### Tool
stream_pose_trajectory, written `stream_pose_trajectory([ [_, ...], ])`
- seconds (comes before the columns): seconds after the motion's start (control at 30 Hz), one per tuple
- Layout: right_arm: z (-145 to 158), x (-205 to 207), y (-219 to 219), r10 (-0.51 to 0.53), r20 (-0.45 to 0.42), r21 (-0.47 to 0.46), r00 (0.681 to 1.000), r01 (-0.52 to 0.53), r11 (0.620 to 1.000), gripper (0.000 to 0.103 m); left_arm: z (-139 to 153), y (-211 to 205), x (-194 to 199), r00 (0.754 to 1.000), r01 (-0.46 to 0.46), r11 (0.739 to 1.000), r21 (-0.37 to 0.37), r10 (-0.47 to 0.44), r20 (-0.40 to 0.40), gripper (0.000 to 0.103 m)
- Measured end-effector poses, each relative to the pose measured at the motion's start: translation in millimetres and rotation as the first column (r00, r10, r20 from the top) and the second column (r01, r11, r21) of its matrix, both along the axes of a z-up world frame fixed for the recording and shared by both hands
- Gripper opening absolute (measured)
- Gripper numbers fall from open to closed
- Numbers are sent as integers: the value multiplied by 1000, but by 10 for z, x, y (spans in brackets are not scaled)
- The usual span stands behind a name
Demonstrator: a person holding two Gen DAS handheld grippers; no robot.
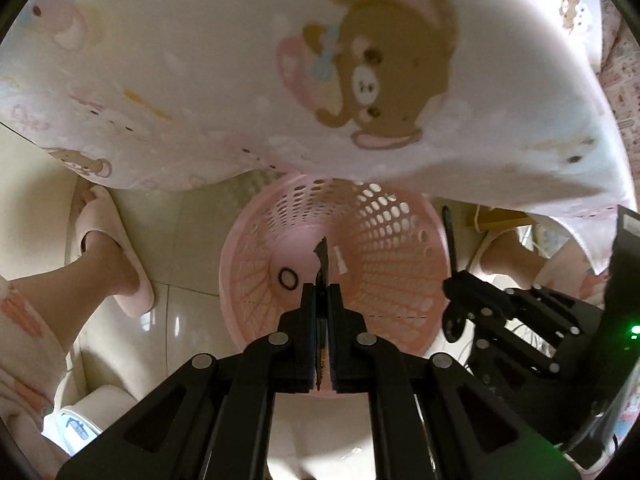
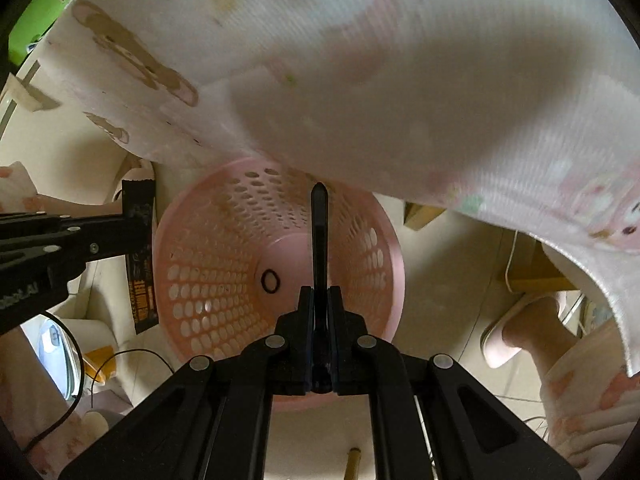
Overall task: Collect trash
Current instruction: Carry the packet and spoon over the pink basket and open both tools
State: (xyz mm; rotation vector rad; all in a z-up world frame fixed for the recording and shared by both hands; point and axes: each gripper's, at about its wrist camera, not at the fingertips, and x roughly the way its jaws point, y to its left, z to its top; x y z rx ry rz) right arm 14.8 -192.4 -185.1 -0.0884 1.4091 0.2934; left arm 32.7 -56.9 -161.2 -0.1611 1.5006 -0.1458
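Note:
A pink perforated basket [image 1: 404,236] [image 2: 216,236] stands on the floor right under both grippers. On its bottom lie a black ring [image 1: 288,279] [image 2: 270,280] and a small white scrap [image 1: 339,261]. My left gripper [image 1: 321,292] [image 2: 138,224] is shut on a thin black sachet wrapper [image 1: 321,256] [image 2: 140,280], which hangs over the basket's rim. My right gripper [image 2: 320,292] [image 1: 456,278] is shut on a black pen [image 2: 319,224] [image 1: 449,236] that points down into the basket.
A pale tablecloth with cartoon bears [image 1: 280,80] [image 2: 400,80] overhangs the far side of the basket. A person's feet in pink slippers [image 1: 120,256] [image 2: 516,332] stand on the tile floor on either side. Cables [image 2: 80,360] and a cardboard piece [image 2: 424,212] lie nearby.

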Motion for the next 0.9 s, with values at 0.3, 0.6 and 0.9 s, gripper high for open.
stream_pose_trajectory([
  [0.3,-234,30,11,-16,-69,-57,997,12,998,7,-404,59,67,995,-42,999,31,44,-87,4],
  [0.6,-315,9,-30,-41,-122,-38,992,37,999,9,-458,98,74,994,-47,999,7,47,-102,5],
  [0.9,-194,35,-128,-90,-99,-14,991,89,996,58,-339,136,58,995,-72,997,26,73,-67,27],
])
